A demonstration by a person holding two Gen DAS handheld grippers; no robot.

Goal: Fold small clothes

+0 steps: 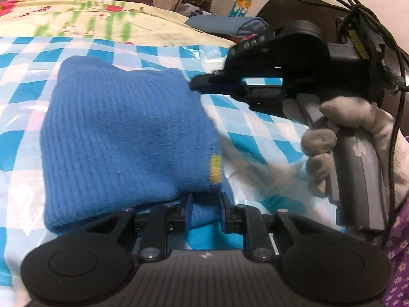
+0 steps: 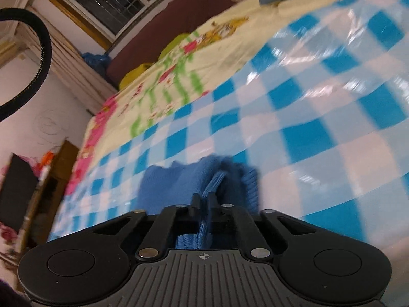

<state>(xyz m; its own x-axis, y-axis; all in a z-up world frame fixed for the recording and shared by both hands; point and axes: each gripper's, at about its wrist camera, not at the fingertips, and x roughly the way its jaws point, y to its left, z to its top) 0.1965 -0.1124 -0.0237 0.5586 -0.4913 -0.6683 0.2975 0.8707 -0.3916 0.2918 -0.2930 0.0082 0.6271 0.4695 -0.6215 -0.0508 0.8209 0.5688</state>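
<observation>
Knit garment (image 1: 127, 138) lying on checked sheet (image 1: 255, 133), left gripper (image 1: 204, 209) at its near edge, right gripper (image 1: 202, 83) at its far right corner.
</observation>
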